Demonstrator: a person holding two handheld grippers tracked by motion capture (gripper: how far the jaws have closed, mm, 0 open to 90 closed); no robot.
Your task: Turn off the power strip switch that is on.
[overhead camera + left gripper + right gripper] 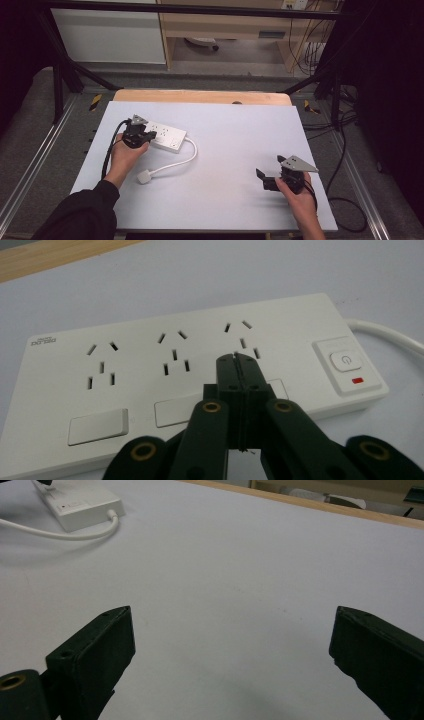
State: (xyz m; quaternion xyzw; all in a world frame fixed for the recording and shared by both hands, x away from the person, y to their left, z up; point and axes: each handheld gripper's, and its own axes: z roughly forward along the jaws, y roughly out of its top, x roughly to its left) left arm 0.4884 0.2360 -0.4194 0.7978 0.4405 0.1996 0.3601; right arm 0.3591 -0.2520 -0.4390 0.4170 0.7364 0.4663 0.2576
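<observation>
Left gripper (237, 356) closed over the power strip (150, 365).
Right gripper (232, 640) rests wide open on the desk (235, 150), well apart.

A wooden table (200, 96) carries a pale grey-blue mat (235, 150) that covers nearly all of it, one strip of bare wood showing along the far edge. On the mat's left half lies a white power strip (167, 136), its white cord (186, 159) curling round to a plug (144, 176) lying nearer the person.
</observation>
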